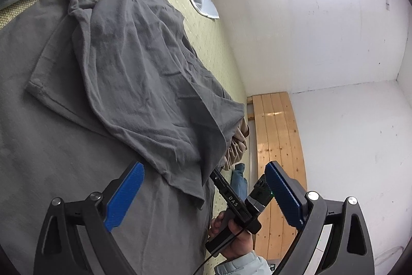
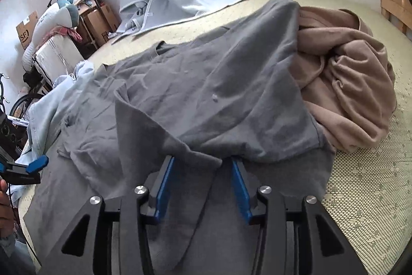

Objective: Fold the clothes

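A: Where is the wrinkled grey cotton T-shirt (image 2: 206,84)?

B: Spread on the bed's woven straw mat (image 2: 360,184), directly ahead of both tools, one flap folded over; a crumpled tan garment (image 2: 347,84) lies just right of it.

A: And the right hand-held gripper (image 2: 202,172)?

B: It tilts steeply down, its blue pads part-open with a folded corner of the shirt lying over the gap; I cannot tell whether they press it.

A: The left hand-held gripper (image 1: 203,197)?

B: Angled slightly downward above the shirt, wide open, holding nothing. Between its fingers the person's hand (image 1: 231,239) grips the other tool's handle.
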`<state>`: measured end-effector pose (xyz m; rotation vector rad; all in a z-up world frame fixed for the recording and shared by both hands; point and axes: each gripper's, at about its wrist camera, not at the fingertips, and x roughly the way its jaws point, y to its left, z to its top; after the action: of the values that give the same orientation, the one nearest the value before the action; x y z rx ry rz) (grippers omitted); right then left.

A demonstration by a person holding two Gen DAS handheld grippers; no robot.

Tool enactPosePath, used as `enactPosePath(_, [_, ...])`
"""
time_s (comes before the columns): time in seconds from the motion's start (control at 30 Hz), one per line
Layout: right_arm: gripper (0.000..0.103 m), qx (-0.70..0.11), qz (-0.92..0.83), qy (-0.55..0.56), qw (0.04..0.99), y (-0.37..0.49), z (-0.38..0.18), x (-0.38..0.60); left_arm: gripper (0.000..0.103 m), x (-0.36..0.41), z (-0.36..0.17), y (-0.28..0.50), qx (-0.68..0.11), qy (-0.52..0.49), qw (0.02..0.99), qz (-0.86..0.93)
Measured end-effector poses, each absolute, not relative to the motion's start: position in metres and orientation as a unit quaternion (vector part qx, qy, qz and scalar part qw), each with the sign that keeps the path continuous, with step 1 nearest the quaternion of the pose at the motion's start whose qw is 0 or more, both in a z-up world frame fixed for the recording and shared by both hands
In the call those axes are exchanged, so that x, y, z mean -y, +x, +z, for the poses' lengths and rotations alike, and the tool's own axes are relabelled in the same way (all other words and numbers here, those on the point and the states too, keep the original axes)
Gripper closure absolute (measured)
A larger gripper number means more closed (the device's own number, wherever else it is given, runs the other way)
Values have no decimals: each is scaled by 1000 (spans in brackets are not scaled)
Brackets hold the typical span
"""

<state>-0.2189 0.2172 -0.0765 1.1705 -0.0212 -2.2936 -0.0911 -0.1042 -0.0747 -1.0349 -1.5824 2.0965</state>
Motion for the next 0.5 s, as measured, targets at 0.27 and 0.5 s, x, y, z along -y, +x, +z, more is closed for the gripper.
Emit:
enactPosePath(0.27, [97, -32, -868, 409, 280, -204, -55, -211, 6, 106, -76, -92, 558, -361, 157, 731])
enactPosePath(0.5, [97, -58, -894, 365, 256, -202, -7, -214, 6, 114, -72, -93, 568, -349, 152, 729])
